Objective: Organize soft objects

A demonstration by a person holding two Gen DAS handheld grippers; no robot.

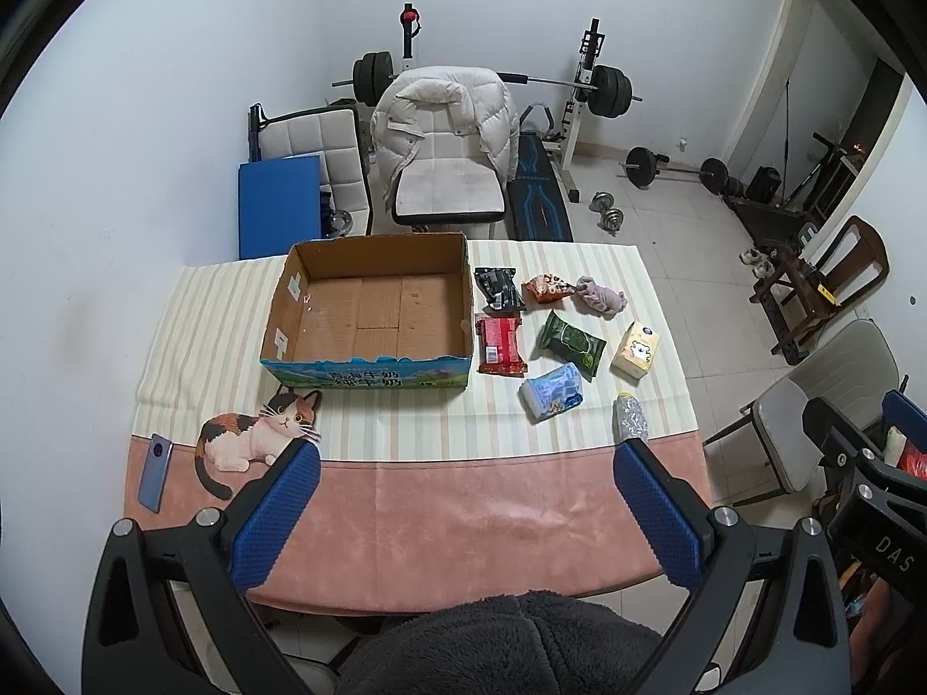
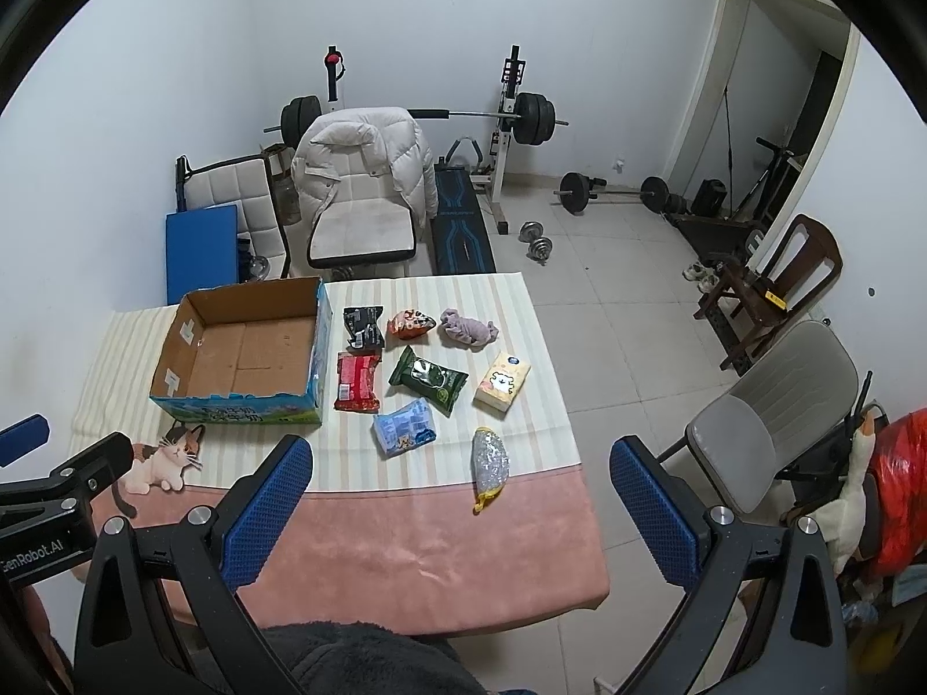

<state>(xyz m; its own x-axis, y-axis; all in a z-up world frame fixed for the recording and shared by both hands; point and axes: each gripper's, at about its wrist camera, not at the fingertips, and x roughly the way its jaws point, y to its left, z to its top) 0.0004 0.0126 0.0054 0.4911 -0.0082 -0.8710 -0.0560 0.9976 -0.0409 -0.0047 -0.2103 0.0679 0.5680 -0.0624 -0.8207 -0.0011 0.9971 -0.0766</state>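
Observation:
An empty open cardboard box (image 1: 371, 313) (image 2: 243, 347) stands on the table's left half. Right of it lie several soft packs: a black pack (image 1: 498, 288), a red pack (image 1: 500, 344), an orange pack (image 1: 544, 288), a purple cloth (image 1: 602, 296), a green pack (image 1: 570, 344), a yellow tissue pack (image 1: 636, 348), a blue-white pack (image 1: 550, 392) and a silver glitter pouch (image 1: 630, 418) (image 2: 490, 463). My left gripper (image 1: 463, 509) is open and empty above the table's near edge. My right gripper (image 2: 460, 512) is open and empty, near the front right corner.
A phone (image 1: 153, 472) lies at the table's left front. The tablecloth (image 1: 463, 509) has a cat print (image 1: 255, 434). Chairs (image 1: 440, 162) (image 2: 770, 411) stand behind and right of the table. Gym weights (image 2: 608, 191) lie on the floor.

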